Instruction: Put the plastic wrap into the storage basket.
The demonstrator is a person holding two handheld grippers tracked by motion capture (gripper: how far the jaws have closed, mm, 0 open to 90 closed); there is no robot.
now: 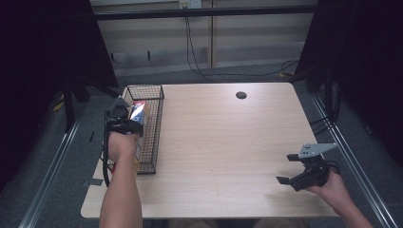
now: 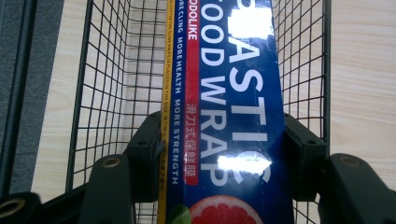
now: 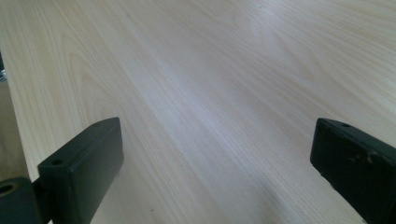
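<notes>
Blue cardboard fills my left claw (image 2: 224, 154) view: the plastic wrap box (image 2: 229, 107) sits clamped between the two black jaws, one pad pressed against each long side. A yellow strip runs down its left edge, and a grapefruit picture shows at the near end. From above I see my left hand (image 1: 122, 142) holding that claw (image 1: 124, 118) over the wire basket (image 1: 154, 133), with the box (image 1: 139, 111) inside the basket's walls. In the left claw view the black mesh (image 2: 112, 93) rises on both sides of the box and beyond its far end. I think the box is tilted, near end higher, but I cannot tell from these angles whether its far end touches the basket floor.

Nearer to me on the other side, my right hand (image 1: 332, 187) holds the right claw (image 1: 290, 168) just above the bench (image 1: 223, 142) close to its front right corner. Its jaws stand wide apart with only bare pale wood (image 3: 210, 93) between them, well apart from the basket.

Farther off, the basket stands along the bench's left edge. A small dark round hole (image 1: 241, 95) lies near the far edge of the bench, and beyond that cables (image 1: 199, 66) hang down the back wall.
</notes>
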